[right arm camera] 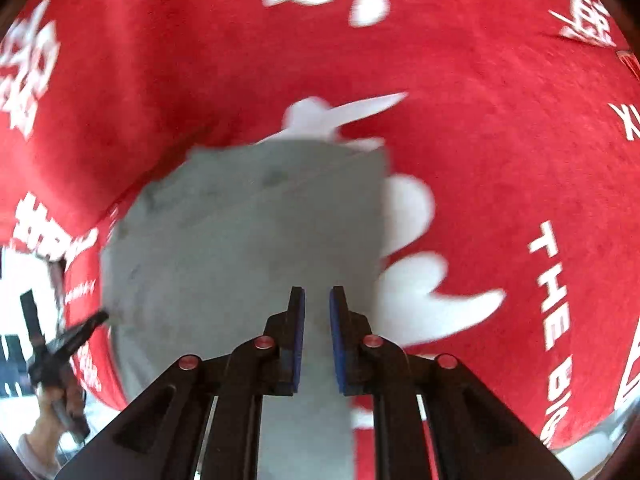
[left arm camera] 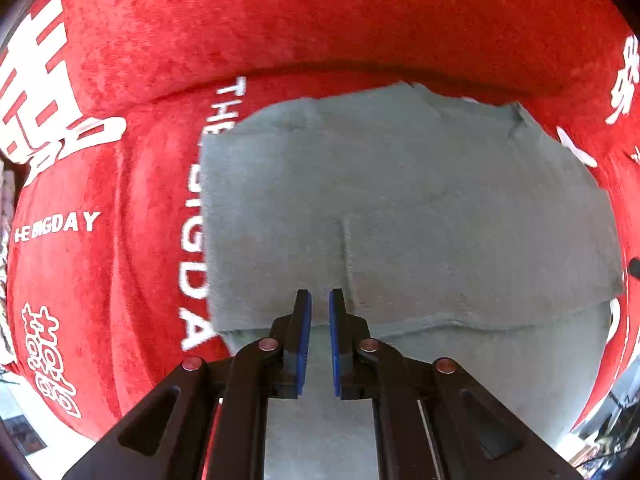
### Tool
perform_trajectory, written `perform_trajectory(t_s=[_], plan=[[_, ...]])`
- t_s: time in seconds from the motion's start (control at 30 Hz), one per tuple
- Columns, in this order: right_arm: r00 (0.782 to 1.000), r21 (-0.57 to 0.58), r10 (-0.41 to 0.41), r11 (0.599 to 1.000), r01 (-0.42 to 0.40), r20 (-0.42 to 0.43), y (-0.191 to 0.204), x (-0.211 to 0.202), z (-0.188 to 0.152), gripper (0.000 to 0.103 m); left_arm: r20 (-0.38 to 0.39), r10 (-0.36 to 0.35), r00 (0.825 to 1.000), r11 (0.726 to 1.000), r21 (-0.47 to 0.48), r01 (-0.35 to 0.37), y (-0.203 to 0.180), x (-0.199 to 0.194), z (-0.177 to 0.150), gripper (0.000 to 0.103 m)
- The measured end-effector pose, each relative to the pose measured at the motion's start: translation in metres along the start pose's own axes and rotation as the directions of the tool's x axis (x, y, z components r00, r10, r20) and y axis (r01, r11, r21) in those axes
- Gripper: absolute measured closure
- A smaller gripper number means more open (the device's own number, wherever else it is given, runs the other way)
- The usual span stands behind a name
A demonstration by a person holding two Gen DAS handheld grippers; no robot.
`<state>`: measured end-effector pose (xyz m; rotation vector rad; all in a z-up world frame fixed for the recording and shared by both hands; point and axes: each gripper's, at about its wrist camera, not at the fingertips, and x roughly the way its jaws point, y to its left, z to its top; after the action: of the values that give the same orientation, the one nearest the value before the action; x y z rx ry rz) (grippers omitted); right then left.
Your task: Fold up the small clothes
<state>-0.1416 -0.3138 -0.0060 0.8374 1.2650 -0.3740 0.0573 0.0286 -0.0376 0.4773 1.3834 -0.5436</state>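
Note:
A small grey-green garment (left arm camera: 400, 208) lies on a red sofa cover. One part is folded over another, with a fold edge running across near my left gripper (left arm camera: 320, 300). That gripper is open with a narrow gap, empty, just above the lower layer at the fold edge. In the right wrist view the same garment (right arm camera: 248, 240) lies flat, blurred. My right gripper (right arm camera: 317, 298) is open with a narrow gap, empty, above the garment's near right part. The left gripper (right arm camera: 68, 344) shows at the far left edge, held in a hand.
The red plush cover (left arm camera: 320, 20) with white lettering and characters spans both views (right arm camera: 500, 140). It rises into a backrest behind the garment. Bits of a room show at the lower corners.

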Motion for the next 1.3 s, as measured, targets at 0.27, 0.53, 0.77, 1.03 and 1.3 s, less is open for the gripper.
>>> perform_trajectory(t_s=[0.27,0.53,0.77,1.03,1.3], plan=[[0.995,0.014,-0.066,0.998,0.067,-0.081,-0.012,0.037,-0.017,0.095,-0.016,0.022,1.0,0.999,0.032,-0.022,-0.013,0.019,-0.003,0.094],[0.994,0.017,-0.061,0.998,0.062,-0.086,-0.006,0.008,-0.023,0.068,-0.031,0.023,0.999,1.0,0.017,-0.022,-0.003,-0.007,-0.017,0.094],[0.995,0.02,-0.032,0.999,0.034,-0.093,0.02,0.007,-0.031,0.048,-0.009,0.029,1.0,0.999,0.031,-0.029,-0.014,-0.025,-0.024,0.012],[0.997,0.013,-0.007,1.0,0.008,-0.08,0.043,0.011,-0.034,0.021,-0.009,0.044,0.999,0.999,-0.004,-0.044,-0.014,-0.028,-0.022,0.001],[0.994,0.049,0.017,0.999,-0.011,-0.108,0.042,0.017,-0.038,0.021,-0.043,0.081,0.996,0.997,-0.017,-0.082,-0.015,-0.02,-0.027,0.001]])
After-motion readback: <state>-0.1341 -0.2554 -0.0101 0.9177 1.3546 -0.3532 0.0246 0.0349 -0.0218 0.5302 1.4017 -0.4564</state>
